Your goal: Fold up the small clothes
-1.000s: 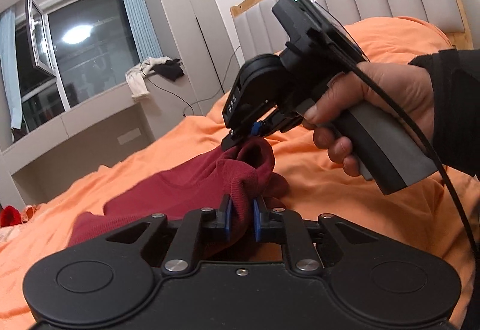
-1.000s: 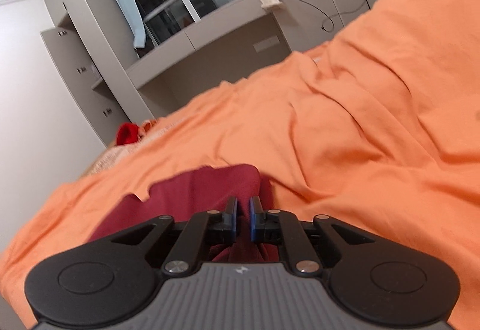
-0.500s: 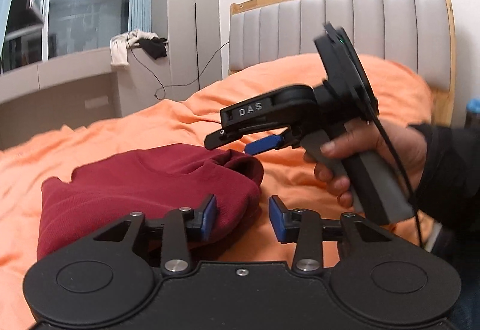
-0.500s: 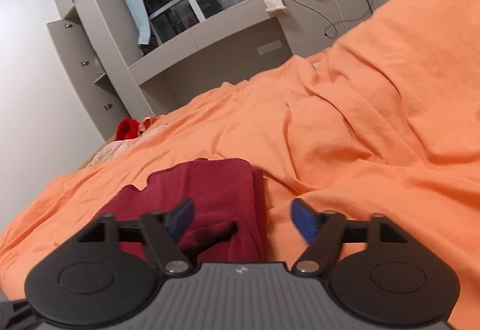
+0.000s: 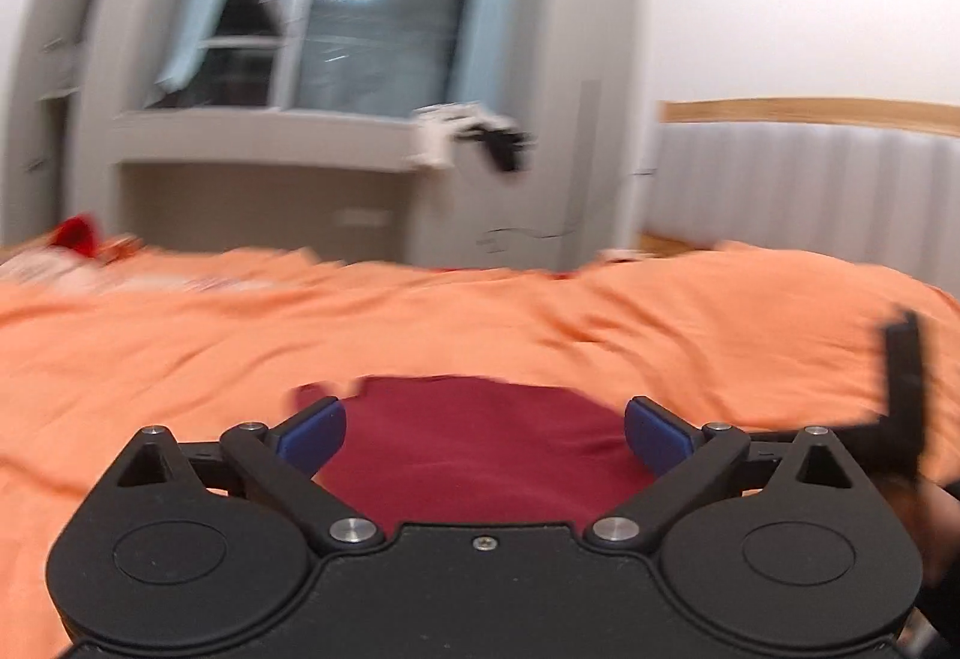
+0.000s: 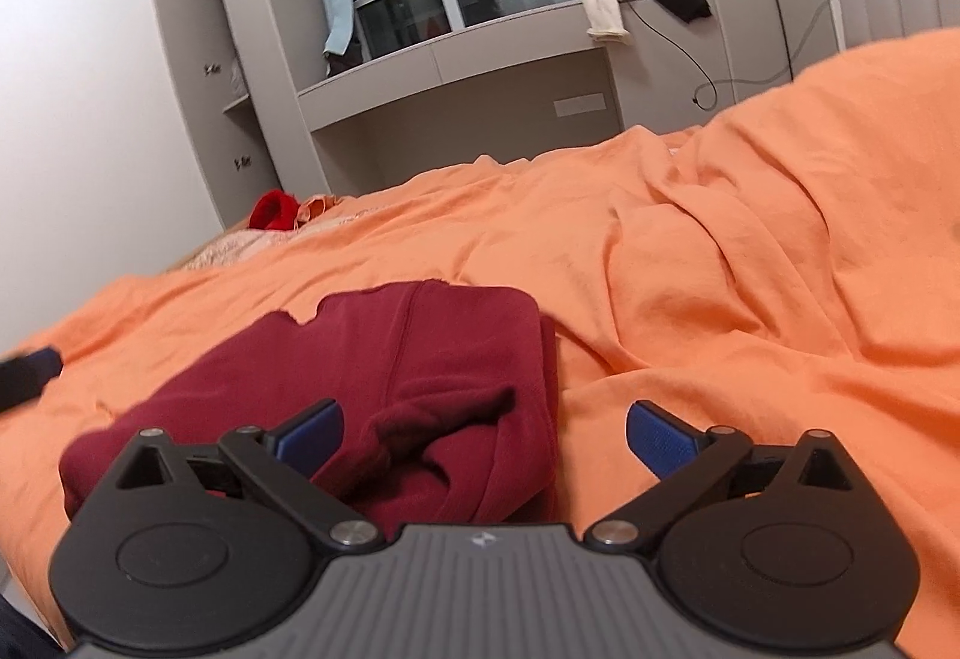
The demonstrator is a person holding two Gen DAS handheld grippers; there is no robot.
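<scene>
Fleece, dark red and thick, makes up the small folded garment (image 6: pixel 384 389) that lies on the wrinkled orange bedsheet (image 6: pixel 750 263), directly ahead of both tools. The left gripper (image 5: pixel 483 434) hangs above it with its blue-padded jaws spread wide and holding nothing; the right gripper (image 6: pixel 483 434) is likewise released, its left pad over the cloth and its right pad over bare sheet. The garment looks doubled over, yet a loose flap is bunched up on its near right corner, just ahead of the right tool. Judged from this, the fold needs tidying: pinch that rumpled flap low and near its edge, draw it flat across the stack, and pin the opposite side with the other tool so the thick layers do not slide.
</scene>
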